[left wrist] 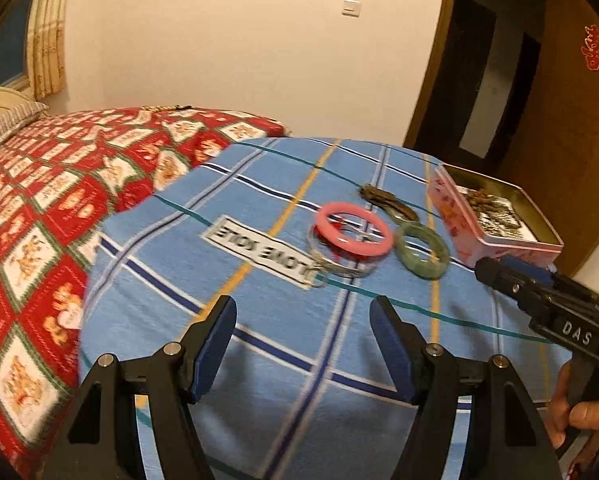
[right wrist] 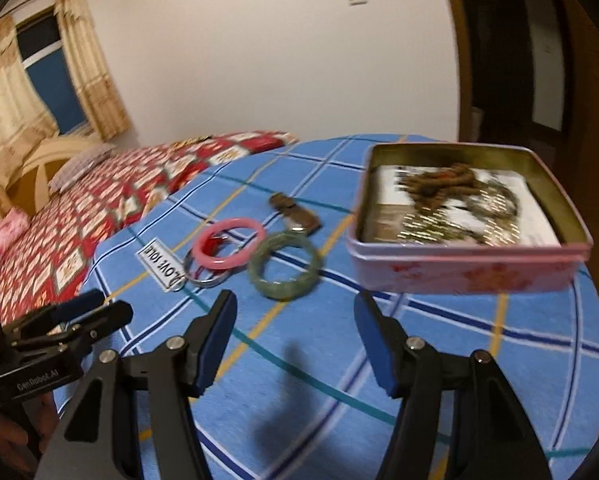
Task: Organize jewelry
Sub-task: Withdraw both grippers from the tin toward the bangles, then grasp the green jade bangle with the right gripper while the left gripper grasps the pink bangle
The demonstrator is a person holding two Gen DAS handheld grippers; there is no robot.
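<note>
On the blue plaid fleece blanket [right wrist: 339,360], a glossy pink bangle [right wrist: 229,248] overlaps a thin silver bangle [right wrist: 205,278], with a mottled green jade bangle [right wrist: 285,270] beside them and an open pink tin box [right wrist: 467,268] of beads further right. All lie ahead of the left tool [left wrist: 303,344] and right tool [right wrist: 295,340], both wide open and empty. A cloth label [left wrist: 259,254] reads "LOVE".

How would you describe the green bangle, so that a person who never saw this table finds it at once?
On the blue checked cloth, look just left of the open pink tin. Three rings lie there together; the green bangle is the one nearest the tin. It is thick and mottled green, unlike the pink bangle and the thin silver bangle beside it.
</note>
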